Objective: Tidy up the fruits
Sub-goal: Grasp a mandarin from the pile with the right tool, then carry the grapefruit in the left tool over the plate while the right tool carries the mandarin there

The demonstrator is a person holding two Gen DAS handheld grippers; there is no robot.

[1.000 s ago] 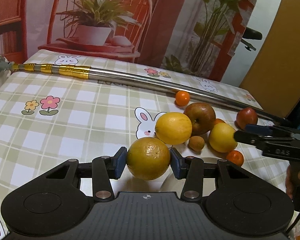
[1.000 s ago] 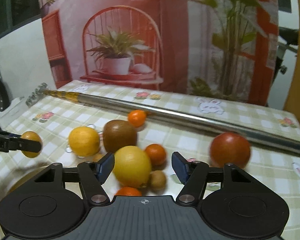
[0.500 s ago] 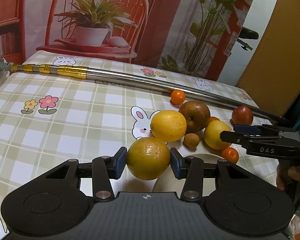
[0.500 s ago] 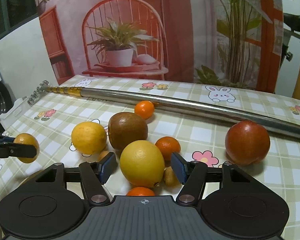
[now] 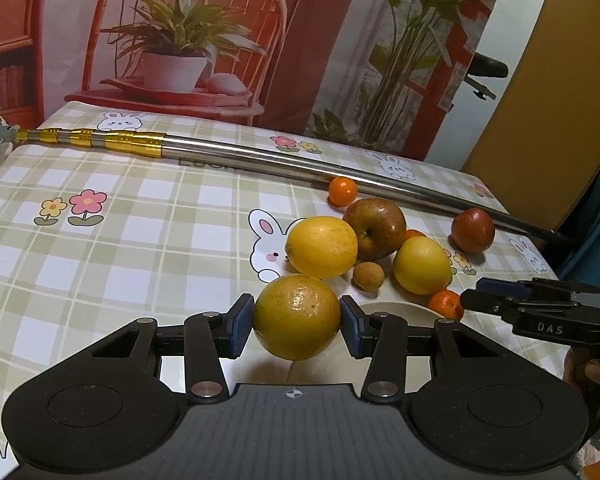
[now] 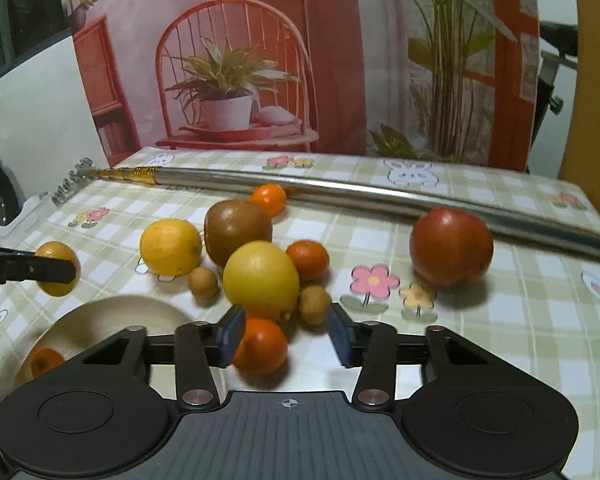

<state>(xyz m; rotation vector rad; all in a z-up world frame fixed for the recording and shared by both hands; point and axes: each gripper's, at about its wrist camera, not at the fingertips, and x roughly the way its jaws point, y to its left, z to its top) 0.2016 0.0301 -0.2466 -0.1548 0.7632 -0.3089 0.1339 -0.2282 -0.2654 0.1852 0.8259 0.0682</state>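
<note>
My left gripper (image 5: 297, 323) is shut on a rough yellow-orange orange (image 5: 297, 316), held above a cream bowl (image 5: 396, 310). The bowl (image 6: 112, 316) in the right wrist view holds a small mandarin (image 6: 44, 362). My right gripper (image 6: 286, 336) is open, its pads either side of a small mandarin (image 6: 260, 346) on the cloth, just in front of a yellow lemon (image 6: 260, 280). Behind lie another lemon (image 6: 171, 246), a brown apple (image 6: 236, 228), a red apple (image 6: 451, 246), mandarins and small brown longans (image 6: 314, 310).
A long steel pole with a gold end (image 5: 260, 158) lies across the back of the checked tablecloth (image 5: 100, 248). A printed backdrop stands behind the table. The right gripper shows in the left wrist view (image 5: 540, 308) at the right edge.
My right gripper has drawn back and lowered, so the small mandarin now sits between its pads. My left gripper still holds the orange, shifted slightly over the bowl.
</note>
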